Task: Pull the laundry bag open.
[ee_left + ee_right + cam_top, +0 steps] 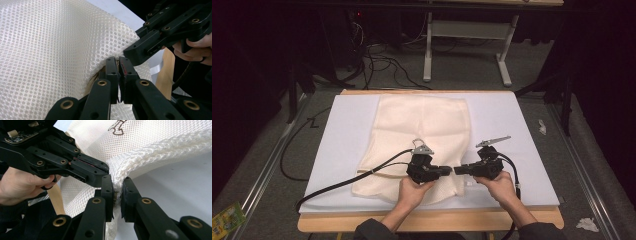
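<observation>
Left gripper and right gripper both pinch the mesh cloth at its near hem, tips almost touching, likely to lift that edge together.

Dim room, dark surroundings; white table sheet lit from above. Close views sharp, nearest tool links soft.

no readable text, dark mark on mesh cloth illegible
</observation>
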